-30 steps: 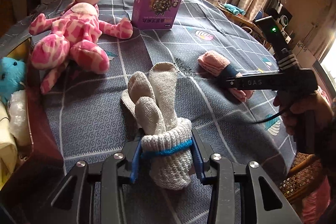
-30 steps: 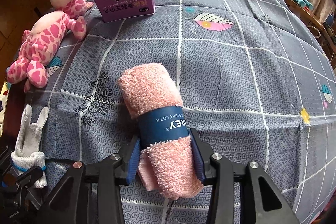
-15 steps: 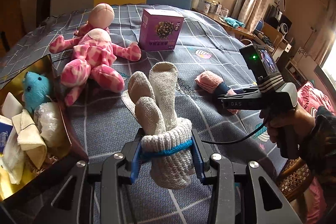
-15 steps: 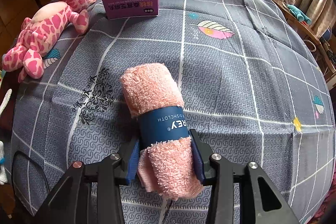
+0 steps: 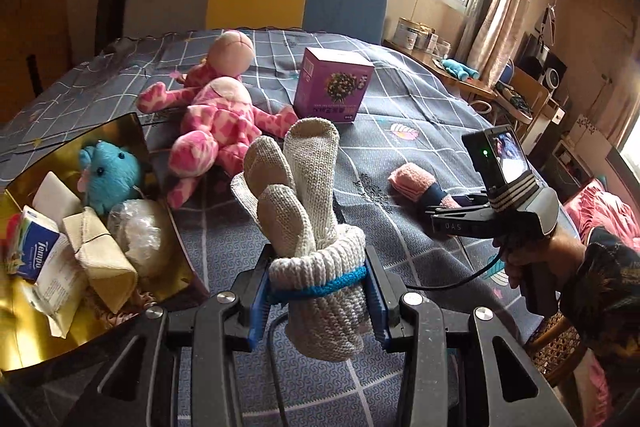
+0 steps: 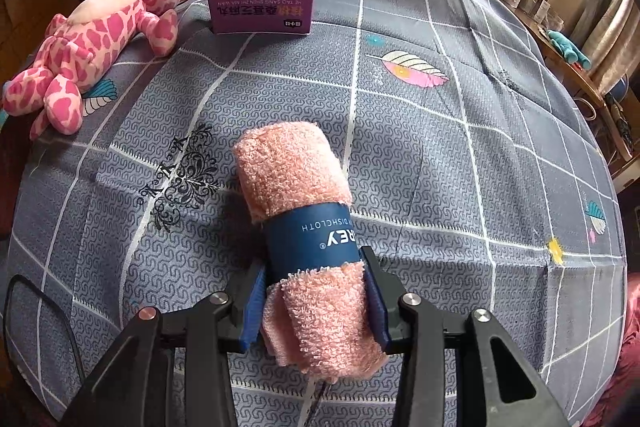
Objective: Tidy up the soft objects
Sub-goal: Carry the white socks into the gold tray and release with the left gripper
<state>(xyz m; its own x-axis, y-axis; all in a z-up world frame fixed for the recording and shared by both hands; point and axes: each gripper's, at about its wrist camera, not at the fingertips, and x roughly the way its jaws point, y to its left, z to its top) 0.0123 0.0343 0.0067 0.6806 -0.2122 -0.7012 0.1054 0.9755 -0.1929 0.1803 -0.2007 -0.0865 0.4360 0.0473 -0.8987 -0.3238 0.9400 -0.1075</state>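
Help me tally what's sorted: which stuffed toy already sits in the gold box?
The small blue plush, among the packets in the gold box. The pink spotted plush lies outside on the bedspread.

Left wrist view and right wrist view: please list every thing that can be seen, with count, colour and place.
glove bundle: one, off-white with a blue tie, held between the left gripper's pads
rolled dishcloth: one, pink with a navy band, on the cloth, in the right gripper
plush toy: one, pink patterned, lying on the cloth beside the box
box: one, purple, standing at the far side
gold bin: one, at left, holding a blue plush, a tissue pack and wrapped bundles
tablecloth: one, grey checked, under all
left gripper: one, black with blue pads, shut on the gloves
right gripper: one, same make, shut on the dishcloth
hand: one, holding the right gripper
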